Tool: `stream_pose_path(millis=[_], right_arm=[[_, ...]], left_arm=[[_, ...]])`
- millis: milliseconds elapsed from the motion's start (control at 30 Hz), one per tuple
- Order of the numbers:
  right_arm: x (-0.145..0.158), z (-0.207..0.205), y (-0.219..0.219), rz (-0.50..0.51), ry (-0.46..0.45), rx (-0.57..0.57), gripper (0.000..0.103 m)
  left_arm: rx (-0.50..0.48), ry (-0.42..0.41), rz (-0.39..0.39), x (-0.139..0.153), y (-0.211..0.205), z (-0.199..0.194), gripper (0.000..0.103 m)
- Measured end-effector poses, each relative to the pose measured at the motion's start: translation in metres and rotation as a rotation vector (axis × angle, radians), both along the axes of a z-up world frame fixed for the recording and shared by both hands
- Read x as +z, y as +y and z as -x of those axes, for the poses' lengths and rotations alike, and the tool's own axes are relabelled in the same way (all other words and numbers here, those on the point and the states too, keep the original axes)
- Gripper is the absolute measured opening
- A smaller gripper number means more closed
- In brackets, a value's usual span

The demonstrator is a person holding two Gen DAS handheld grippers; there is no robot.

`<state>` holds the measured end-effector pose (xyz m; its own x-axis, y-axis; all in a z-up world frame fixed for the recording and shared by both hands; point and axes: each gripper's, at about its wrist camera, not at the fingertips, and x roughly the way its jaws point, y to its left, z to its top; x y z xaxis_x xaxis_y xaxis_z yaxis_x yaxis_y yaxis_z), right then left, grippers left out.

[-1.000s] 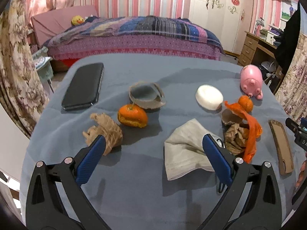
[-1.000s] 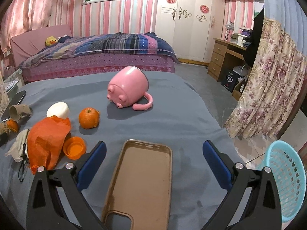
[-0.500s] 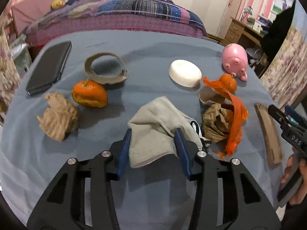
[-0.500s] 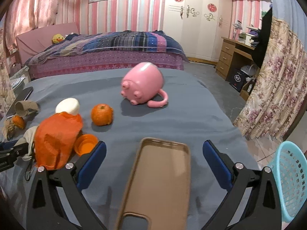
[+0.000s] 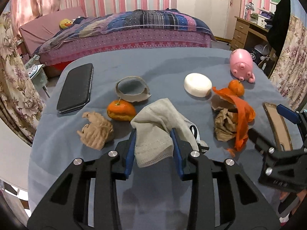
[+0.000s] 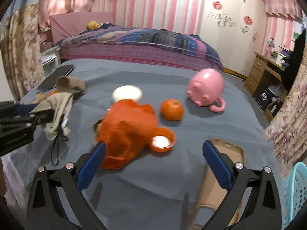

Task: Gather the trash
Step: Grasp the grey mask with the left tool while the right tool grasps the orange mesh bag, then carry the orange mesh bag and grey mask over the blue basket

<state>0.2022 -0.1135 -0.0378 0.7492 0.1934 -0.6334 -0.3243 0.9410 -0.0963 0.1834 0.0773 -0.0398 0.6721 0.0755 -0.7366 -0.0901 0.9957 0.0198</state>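
My left gripper [image 5: 153, 149] has just been closing, and its blue pads now pinch the grey face mask [image 5: 159, 126], which bunches up between them with its near edge drooping off the grey table [image 5: 153, 61]; the mask's dark ear loop [image 6: 57, 149] dangles below in the right wrist view. Just left of that gripper lies a crumpled brown paper wad [image 5: 96, 132], and a little beyond it a squashed orange peel [image 5: 120, 110]. To its right sits another brown paper wad [image 5: 224, 126] draped by the orange plastic bag [image 5: 241, 115]. Farther out are a torn cardboard ring [image 5: 132, 92], a black phone [image 5: 75, 89] off to the left, a white oval soap [image 5: 197, 84], a small tangerine [image 5: 236, 87] and a pink pig mug [image 5: 242, 64] lying on its side.

My right gripper [image 6: 153, 161] stands wide apart with nothing between its pads. The orange bag touches its left finger, an orange lid [image 6: 163, 139] lies just ahead, and a tan phone case [image 6: 220, 182] lies under its right finger. A turquoise basket [image 6: 295, 195] stands off the table to the right.
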Motion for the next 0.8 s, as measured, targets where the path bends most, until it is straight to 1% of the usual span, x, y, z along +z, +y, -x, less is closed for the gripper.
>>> stream_pose_path(millis=[200, 267, 333, 367, 400, 433, 533, 633, 800], right_arm=[[-0.005, 0.006, 0.014, -0.001, 0.043, 0.033, 0.097], [-0.008, 0.004, 0.013, -0.012, 0.069, 0.035, 0.090], [-0.014, 0.000, 0.011, -0.040, 0.120, 0.044, 0.077], [-0.016, -0.003, 0.010, -0.046, 0.132, 0.049, 0.074], [-0.019, -0.004, 0.010, -0.053, 0.147, 0.054, 0.067], [-0.021, -0.005, 0.010, -0.058, 0.158, 0.064, 0.059], [-0.024, -0.007, 0.015, -0.065, 0.176, 0.105, 0.043], [-0.025, -0.005, 0.017, -0.074, 0.181, 0.134, 0.030], [-0.020, -0.001, 0.017, -0.049, 0.148, 0.147, 0.029]], left_arm=[[0.011, 0.004, 0.005, -0.001, 0.009, 0.000, 0.033], [0.020, 0.006, 0.014, -0.002, 0.012, 0.000, 0.033], [0.026, 0.003, 0.016, -0.001, 0.015, 0.000, 0.033], [0.026, -0.001, 0.015, 0.000, 0.015, 0.001, 0.033], [0.027, -0.007, 0.014, 0.001, 0.016, 0.002, 0.033], [0.028, -0.011, 0.013, 0.002, 0.017, 0.003, 0.033], [0.034, -0.018, 0.025, 0.004, 0.019, 0.005, 0.033], [0.035, -0.018, 0.027, 0.004, 0.019, 0.006, 0.033], [0.030, -0.029, 0.008, 0.007, 0.017, 0.009, 0.033]])
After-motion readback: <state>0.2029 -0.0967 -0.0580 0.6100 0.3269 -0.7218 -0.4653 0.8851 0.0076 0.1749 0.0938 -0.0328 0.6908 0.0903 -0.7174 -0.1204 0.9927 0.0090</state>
